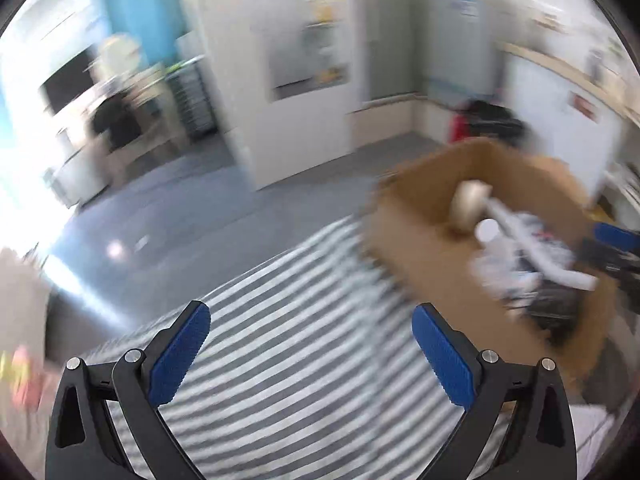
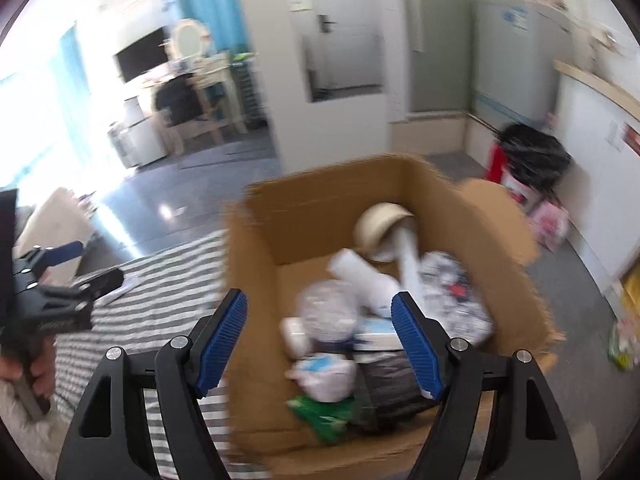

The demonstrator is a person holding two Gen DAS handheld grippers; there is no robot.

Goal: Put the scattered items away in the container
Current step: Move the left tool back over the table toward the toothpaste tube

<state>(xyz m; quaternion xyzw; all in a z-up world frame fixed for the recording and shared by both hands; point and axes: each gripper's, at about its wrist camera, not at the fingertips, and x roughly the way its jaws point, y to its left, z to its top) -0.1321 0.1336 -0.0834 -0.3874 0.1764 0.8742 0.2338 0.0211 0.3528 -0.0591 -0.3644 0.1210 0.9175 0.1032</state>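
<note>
both grippers (image 1: pixel 311 354) (image 2: pixel 319 344) gape empty; cardboard box (image 2: pixel 304 220) holds clutter.

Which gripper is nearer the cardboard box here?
Right. The right gripper hangs open directly above the cardboard box, over the items inside. The left gripper is open off to the box's left side, over the striped cloth.
</note>
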